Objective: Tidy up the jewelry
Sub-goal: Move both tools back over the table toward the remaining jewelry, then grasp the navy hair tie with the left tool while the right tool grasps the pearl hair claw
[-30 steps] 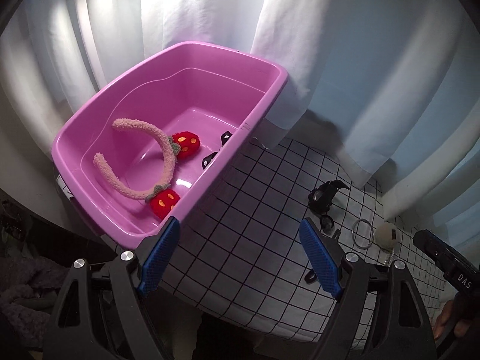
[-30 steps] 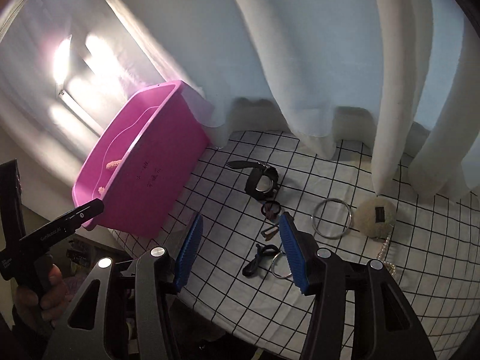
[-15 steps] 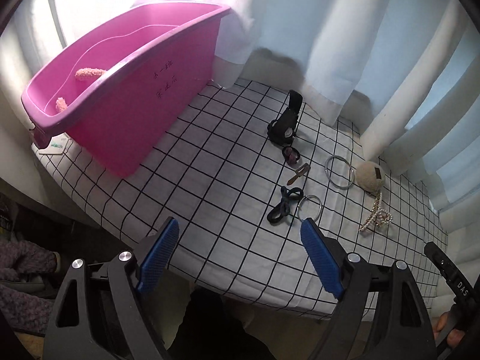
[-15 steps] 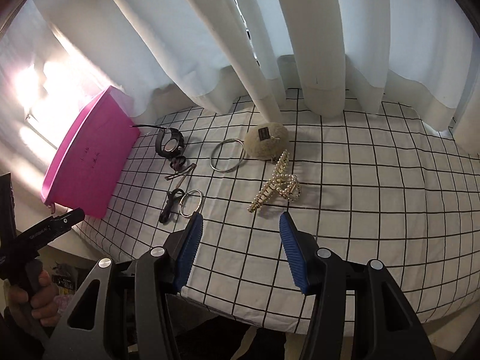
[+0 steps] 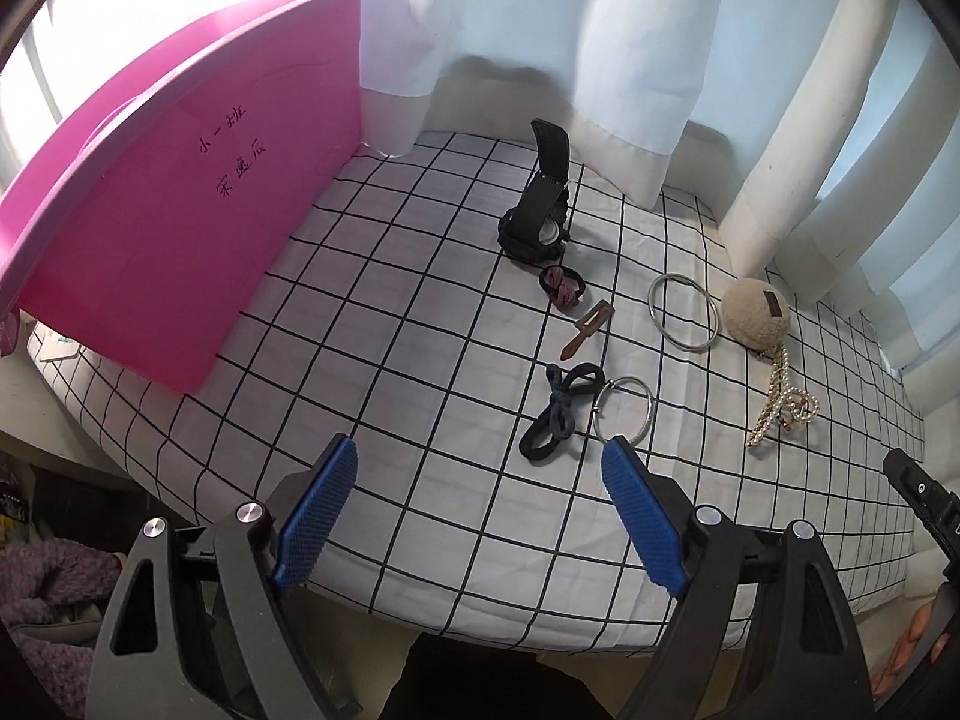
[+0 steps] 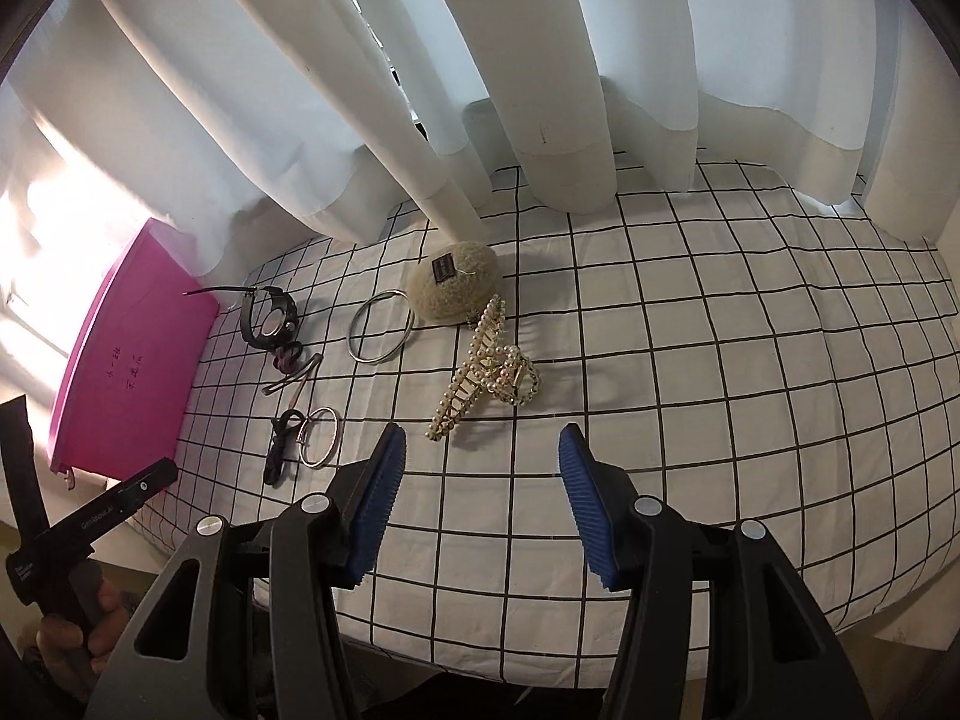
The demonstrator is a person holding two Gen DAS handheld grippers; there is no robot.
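Take the pink tub [image 5: 180, 228] as your reference; it stands at the left end of the grid-patterned cloth [image 5: 420, 360], with white curtains [image 6: 540, 90] hanging behind. To the right of the tub, in order, lie the black watch [image 5: 537, 222], the dark red hair tie [image 5: 563, 287], the brown hair clip [image 5: 588, 329], the black hair tie [image 5: 561, 411] touching the small metal ring [image 5: 624, 411], the large metal bangle [image 5: 684, 312], the beige pompom [image 5: 755, 312] and, farthest from the tub, the pearl chain [image 5: 780, 408]. The left wrist view gives you the tub's side wall at close range, with handwriting legible on it, and only a sliver of the other tool at its right edge. The right wrist view shows the tub as a small shape at its left edge, but gives you the pearl chain [image 6: 486, 360] in detail, with a beaded clip part tangled in it, and a wide stretch of bare cloth to the right that the other view lacks. It also shows your left hand [image 6: 72, 648] around the handle of its tool. Your left gripper [image 5: 474, 510] is spread wide, over bare cloth just short of the black hair tie and the small ring, holding and touching nothing. Your right gripper [image 6: 480, 498] stands about half spread, released, over bare cloth just short of the pearl chain, with nothing between its blue pads [image 6: 375, 510].
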